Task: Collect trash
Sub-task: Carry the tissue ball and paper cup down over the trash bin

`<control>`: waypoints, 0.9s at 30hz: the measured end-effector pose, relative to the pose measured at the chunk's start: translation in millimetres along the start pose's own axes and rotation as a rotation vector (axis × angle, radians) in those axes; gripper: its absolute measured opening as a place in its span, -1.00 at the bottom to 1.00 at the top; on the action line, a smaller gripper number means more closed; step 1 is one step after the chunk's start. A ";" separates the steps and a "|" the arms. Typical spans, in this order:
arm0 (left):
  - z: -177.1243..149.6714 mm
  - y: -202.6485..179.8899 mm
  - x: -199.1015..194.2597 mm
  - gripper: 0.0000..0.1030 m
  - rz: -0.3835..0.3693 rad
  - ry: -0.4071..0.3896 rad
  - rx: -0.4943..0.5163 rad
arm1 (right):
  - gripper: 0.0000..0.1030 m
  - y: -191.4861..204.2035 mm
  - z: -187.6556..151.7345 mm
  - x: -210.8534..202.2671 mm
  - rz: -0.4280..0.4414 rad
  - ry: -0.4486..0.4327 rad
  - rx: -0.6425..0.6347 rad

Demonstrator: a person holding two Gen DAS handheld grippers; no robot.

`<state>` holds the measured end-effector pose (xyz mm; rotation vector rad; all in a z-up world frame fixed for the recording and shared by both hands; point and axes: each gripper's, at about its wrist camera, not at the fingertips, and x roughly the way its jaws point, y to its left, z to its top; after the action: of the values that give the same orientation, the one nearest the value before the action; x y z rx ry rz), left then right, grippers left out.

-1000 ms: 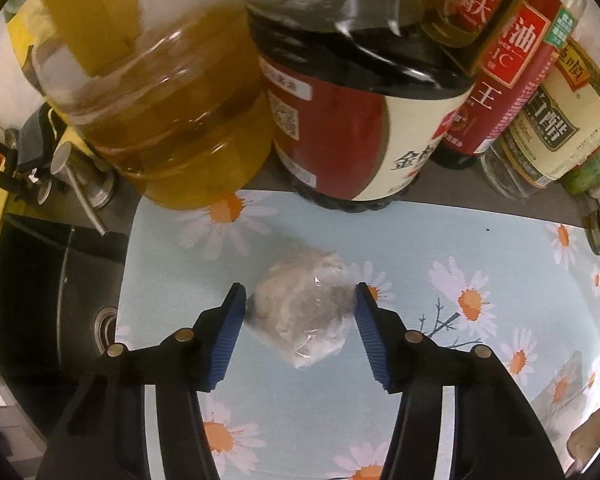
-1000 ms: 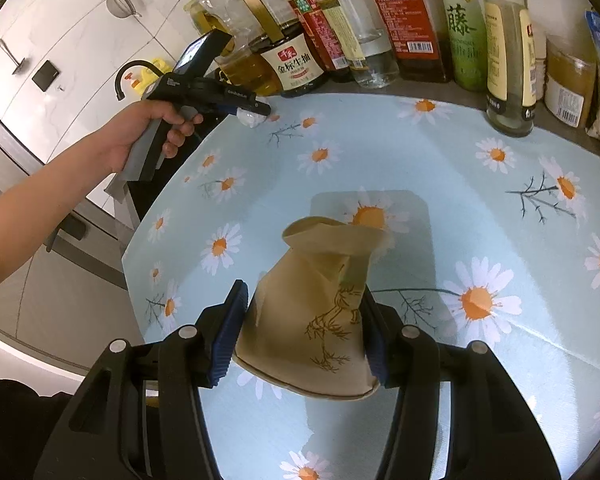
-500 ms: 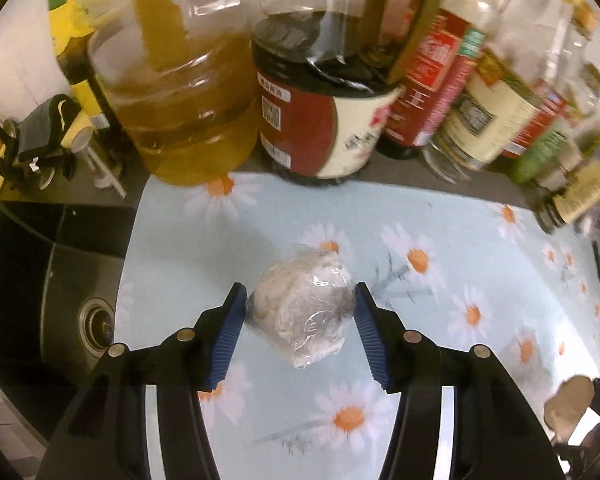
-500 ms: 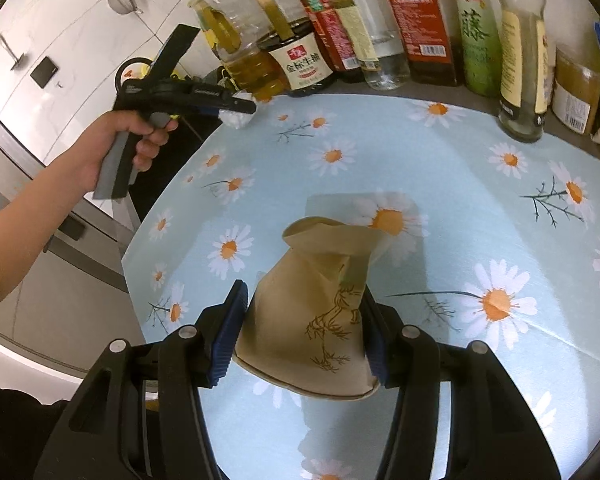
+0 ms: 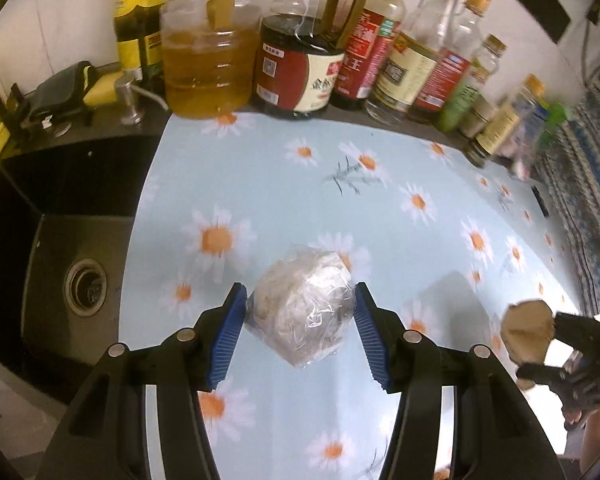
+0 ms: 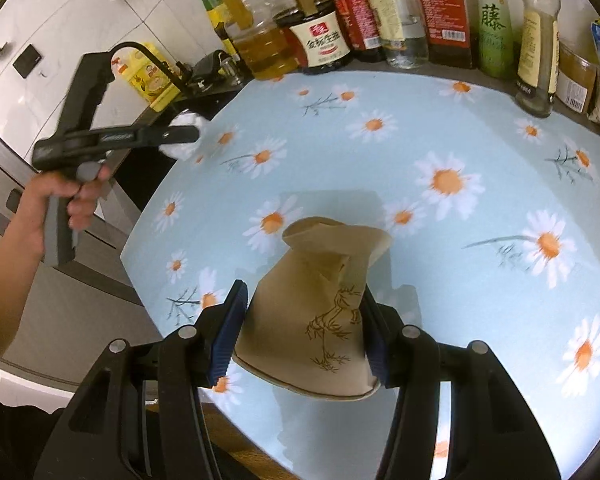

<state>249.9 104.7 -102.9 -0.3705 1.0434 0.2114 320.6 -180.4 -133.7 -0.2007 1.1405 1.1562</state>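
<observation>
I note the left gripper (image 5: 300, 334): black plastic body, two angular arms, each with two round silver screw heads on top. Fingers (image 5: 229, 344) carry ribbed blue pads on the inner faces. The right gripper (image 6: 302, 330) is built the same: black arms, silver screws, ribbed blue pads (image 6: 229, 334). From the right wrist view, the left unit shows a black pistol frame, grey handle, faint lettering along the bar. The left hand (image 6: 60, 200) has bare skin and a bare forearm.
</observation>
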 end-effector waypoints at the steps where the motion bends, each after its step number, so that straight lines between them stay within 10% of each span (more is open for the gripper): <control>1: -9.4 1.1 -5.2 0.02 -0.016 0.001 -0.005 | 0.05 5.5 -2.0 1.6 0.000 0.000 0.004; 27: -172.5 13.9 -67.6 0.02 -0.149 0.026 0.068 | 0.06 132.2 -76.3 20.7 0.004 0.004 0.043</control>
<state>73.7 49.4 -124.2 -0.3881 1.0415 0.0374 168.3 -157.4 -132.3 -0.1684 1.1689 1.1344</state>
